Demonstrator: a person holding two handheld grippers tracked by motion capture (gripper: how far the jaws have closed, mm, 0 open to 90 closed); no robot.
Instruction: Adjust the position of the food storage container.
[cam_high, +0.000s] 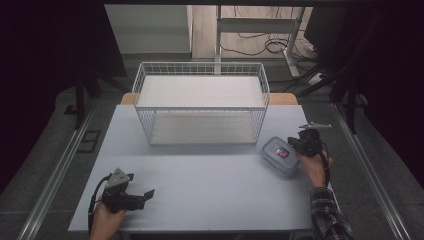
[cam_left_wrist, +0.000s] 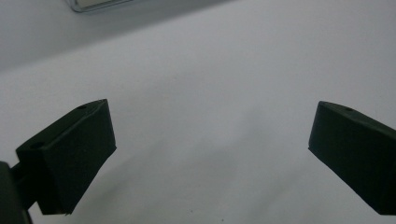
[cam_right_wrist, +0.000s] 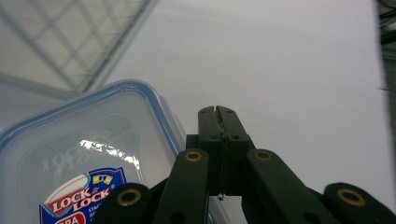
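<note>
A clear plastic food container (cam_high: 278, 156) with a blue-rimmed lid and a red and blue label lies on the table's right side, just in front of the wire basket's right corner. My right gripper (cam_high: 292, 144) is right beside the container's right edge, pointing toward it. In the right gripper view its jaws are pressed together (cam_right_wrist: 218, 113) next to the lid's rim (cam_right_wrist: 164, 112), and I see nothing between them. My left gripper (cam_high: 148, 194) rests low at the front left. Its fingers (cam_left_wrist: 74, 154) are spread wide over bare table.
A white wire basket (cam_high: 200, 67) with a white shelf board stands at the back middle of the pale table (cam_high: 210, 185); its mesh (cam_right_wrist: 70, 42) is just beyond the container. Desk legs and cables lie on the floor behind the table.
</note>
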